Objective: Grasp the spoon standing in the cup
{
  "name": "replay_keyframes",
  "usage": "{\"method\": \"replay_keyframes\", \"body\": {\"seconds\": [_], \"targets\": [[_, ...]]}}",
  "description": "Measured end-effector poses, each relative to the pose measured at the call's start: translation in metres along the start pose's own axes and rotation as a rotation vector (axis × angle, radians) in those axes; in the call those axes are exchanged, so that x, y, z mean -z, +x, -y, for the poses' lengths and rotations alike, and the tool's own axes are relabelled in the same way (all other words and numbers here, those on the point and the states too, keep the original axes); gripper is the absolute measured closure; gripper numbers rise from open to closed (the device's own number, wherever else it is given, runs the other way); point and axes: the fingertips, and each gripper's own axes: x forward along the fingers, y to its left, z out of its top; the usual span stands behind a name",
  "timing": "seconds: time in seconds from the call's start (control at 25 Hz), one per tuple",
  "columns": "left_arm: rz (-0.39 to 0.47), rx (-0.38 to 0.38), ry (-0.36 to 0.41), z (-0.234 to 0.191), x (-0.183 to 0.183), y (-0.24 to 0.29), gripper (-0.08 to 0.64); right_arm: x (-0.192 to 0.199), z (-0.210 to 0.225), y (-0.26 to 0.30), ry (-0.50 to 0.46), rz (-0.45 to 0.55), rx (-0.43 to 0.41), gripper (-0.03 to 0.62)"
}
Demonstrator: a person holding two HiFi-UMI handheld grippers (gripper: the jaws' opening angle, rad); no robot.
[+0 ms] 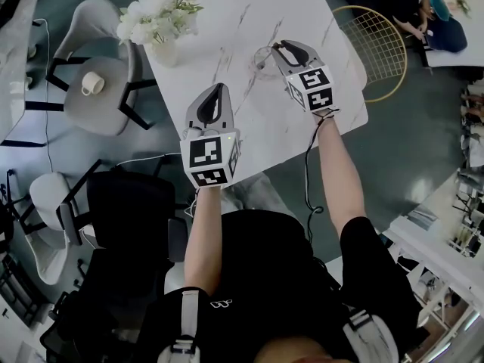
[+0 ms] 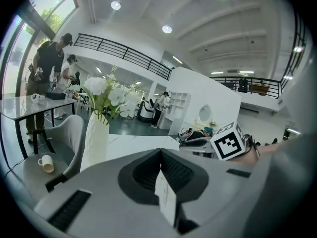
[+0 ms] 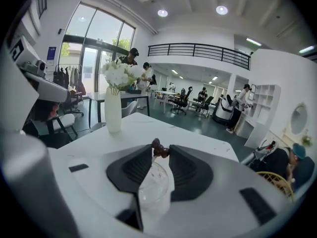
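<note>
A clear glass cup point(image 1: 262, 60) stands on the white marble table point(image 1: 227, 21), just left of my right gripper point(image 1: 278, 46). In the right gripper view the cup point(image 3: 154, 185) shows low between the jaws. The dark brown top of the spoon point(image 3: 158, 148) sticks up from it, and my right gripper point(image 3: 160, 151) is shut on that top with both tips touching it. The rest of the spoon is hard to make out through the glass. My left gripper point(image 1: 218, 89) hovers over the table's near part, shut with nothing in it point(image 2: 160, 151).
A white vase of white flowers point(image 1: 162, 44) stands at the table's far left corner. Left of the table is a grey chair holding a white mug point(image 1: 92, 84). A gold wire chair point(image 1: 382, 44) stands at the right. People stand at tables in the background.
</note>
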Motion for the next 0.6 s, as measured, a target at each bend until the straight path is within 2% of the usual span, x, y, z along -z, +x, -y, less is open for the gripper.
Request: {"method": "replay_keyframes", "body": {"seconds": [0.44,0.6], "targets": [[0.074,0.078,0.071,0.035,-0.032,-0.016,0.543,-0.068,-0.011,-0.118,0.04,0.259,0.176,0.476],[0.108,0.099,0.103,0.049,-0.046,-0.028,0.543,-0.082,-0.017,-0.183,0.133,0.383,0.236,0.476]]}}
